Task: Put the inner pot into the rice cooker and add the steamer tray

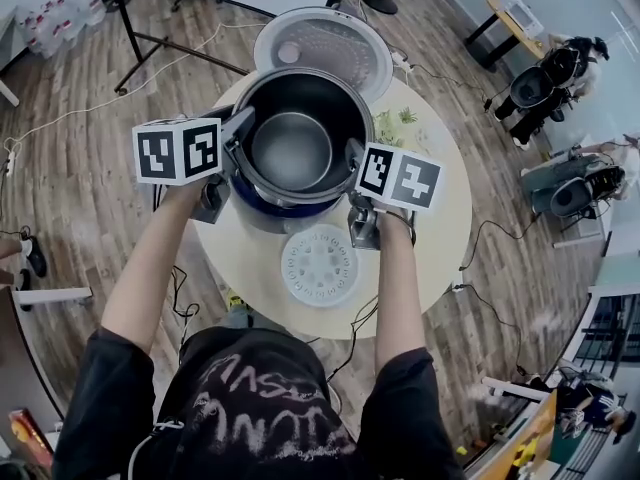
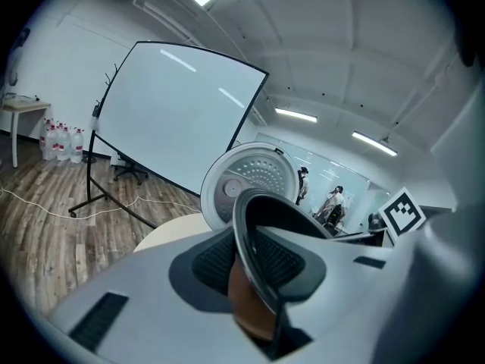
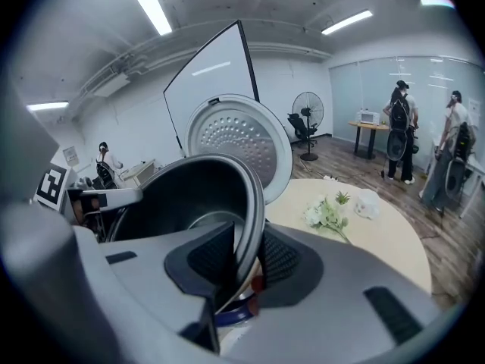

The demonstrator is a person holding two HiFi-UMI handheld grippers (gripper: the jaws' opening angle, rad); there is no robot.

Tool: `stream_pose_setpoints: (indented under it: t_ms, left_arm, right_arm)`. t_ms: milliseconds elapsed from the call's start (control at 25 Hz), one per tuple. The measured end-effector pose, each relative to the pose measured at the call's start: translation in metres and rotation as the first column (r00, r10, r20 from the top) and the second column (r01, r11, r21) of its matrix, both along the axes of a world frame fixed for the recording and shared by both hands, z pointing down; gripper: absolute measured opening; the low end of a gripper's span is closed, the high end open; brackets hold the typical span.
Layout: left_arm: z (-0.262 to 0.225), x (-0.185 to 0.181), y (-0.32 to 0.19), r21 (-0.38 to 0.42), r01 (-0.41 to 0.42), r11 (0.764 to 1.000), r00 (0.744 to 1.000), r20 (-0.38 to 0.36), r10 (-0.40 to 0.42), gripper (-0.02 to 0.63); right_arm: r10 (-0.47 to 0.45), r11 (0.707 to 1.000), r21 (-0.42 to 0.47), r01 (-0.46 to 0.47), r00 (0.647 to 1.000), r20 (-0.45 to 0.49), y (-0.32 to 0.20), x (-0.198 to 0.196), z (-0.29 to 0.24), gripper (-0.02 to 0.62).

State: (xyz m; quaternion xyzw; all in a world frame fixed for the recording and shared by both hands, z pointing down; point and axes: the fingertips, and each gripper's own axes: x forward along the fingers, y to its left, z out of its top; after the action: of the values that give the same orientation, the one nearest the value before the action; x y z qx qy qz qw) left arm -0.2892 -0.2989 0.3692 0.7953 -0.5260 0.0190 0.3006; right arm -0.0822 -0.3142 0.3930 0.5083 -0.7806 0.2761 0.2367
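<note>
Head view: I saw only a blue sliver of the rice cooker [image 1: 285, 210] under the inner pot [image 1: 292, 118]. The flowers [image 1: 392, 123] were partly hidden behind the right gripper [image 1: 353, 160] cube. The distant people [image 3: 399, 127] were too small to make out.

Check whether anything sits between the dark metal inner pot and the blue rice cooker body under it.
Nothing visible. The dark inner pot hangs by its rim over the blue cooker body; the round silver lid stands open behind, and the white perforated steamer tray lies apart on the table.
</note>
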Motion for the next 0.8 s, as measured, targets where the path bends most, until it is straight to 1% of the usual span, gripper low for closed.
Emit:
stream_pose_setpoints:
  t_ms: [360,560,800]
  left_arm:
    - [0.035,-0.002,-0.013,-0.111,0.011,0.994,1.0,0.011,-0.01,0.096]
    - [0.059,0.0,-0.015,-0.179,0.012,0.984,1.0,0.02,-0.009,0.095]
    - [0.086,-0.006,-0.017,-0.233,0.02,0.972,0.999,0.041,-0.01,0.094]
  right_arm:
    - [-0.031,0.995,-0.099,0.031,1.0,-0.001,-0.015,-0.002,0.037,0.103]
    - [-0.042,0.988,-0.149,0.039,0.999,-0.016,-0.016,-0.001,0.059,0.106]
    - [-0.057,0.981,-0.189,0.052,0.998,-0.021,-0.019,-0.006,0.083,0.106]
